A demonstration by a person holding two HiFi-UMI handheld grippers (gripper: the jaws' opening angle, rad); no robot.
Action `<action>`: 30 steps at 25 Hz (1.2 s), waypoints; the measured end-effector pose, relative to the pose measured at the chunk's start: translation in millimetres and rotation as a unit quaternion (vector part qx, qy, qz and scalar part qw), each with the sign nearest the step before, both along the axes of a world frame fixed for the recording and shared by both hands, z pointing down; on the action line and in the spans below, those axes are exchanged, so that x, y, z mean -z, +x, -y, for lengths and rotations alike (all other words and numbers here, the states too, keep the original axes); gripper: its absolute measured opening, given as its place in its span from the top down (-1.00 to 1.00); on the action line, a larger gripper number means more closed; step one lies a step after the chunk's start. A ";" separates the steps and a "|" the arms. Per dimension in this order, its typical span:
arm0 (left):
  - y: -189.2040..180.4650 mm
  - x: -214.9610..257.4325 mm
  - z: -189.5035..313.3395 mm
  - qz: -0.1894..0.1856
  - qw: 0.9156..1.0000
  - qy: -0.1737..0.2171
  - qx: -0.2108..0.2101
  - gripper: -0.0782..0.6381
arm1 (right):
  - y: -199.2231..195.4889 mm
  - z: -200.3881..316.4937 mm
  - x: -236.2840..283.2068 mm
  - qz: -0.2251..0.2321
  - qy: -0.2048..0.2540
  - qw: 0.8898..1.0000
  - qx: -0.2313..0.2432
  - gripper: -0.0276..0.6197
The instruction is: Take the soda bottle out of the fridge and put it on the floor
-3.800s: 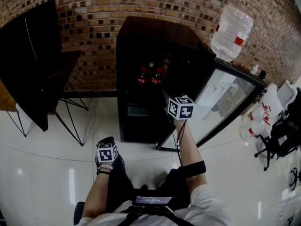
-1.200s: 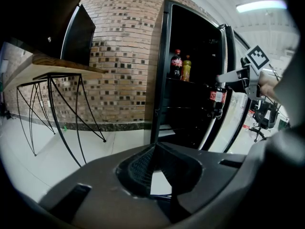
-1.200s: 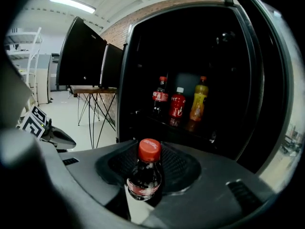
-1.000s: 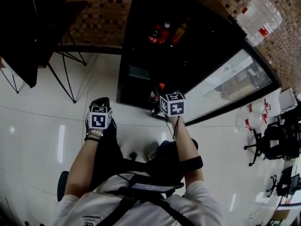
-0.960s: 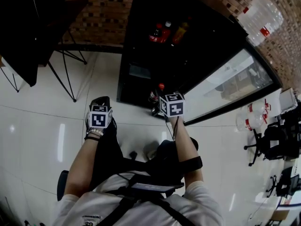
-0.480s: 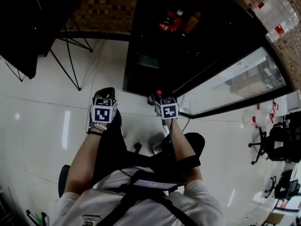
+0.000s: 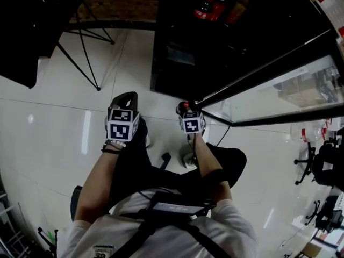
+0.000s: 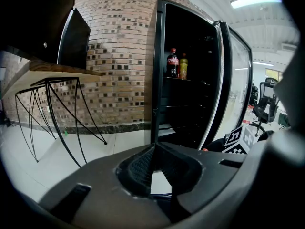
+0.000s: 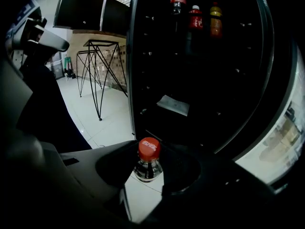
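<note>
The step in hand is the setting-down: my right tool [image 9: 148, 171] is clenched on the soda bottle [image 9: 149, 150], its jaws on either side of the bottle below the red cap, and the bottle is out of the fridge [image 8: 190, 104], upright, over the white floor [image 7: 54, 128] just in front of the open cabinet. In the head view the cap shows just beyond my right tool, near the lower corner where the glass door [image 7: 279, 90] swings out to the right. I cannot tell whether the bottle's base touches the tiles; my own jaws hide it. My left tool [image 8: 153, 149] is clenched on nothing, tips together, resting to the left above my knee and pointing toward the fridge. Three more bottles [image 9: 193, 13] stand on a high shelf far inside, well apart from mine. As I judge it, the next move calls for bringing the base flat onto the tile with the bottle kept upright, then opening the jaws evenly so that neither side drags it over, and drawing the tool back toward me, not sideways, clear of the cap and of the door's edge.
</note>
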State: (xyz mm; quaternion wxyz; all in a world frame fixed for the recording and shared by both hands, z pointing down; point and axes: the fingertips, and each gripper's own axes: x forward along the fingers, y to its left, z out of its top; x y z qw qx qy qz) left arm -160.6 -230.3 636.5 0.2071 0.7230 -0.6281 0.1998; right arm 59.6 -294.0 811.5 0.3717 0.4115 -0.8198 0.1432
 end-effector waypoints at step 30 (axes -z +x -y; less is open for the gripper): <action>1.2 -8.3 17.5 0.027 0.999 0.018 -0.004 0.78 | -9.9 11.0 -241.1 -0.035 -0.062 0.997 0.015 0.41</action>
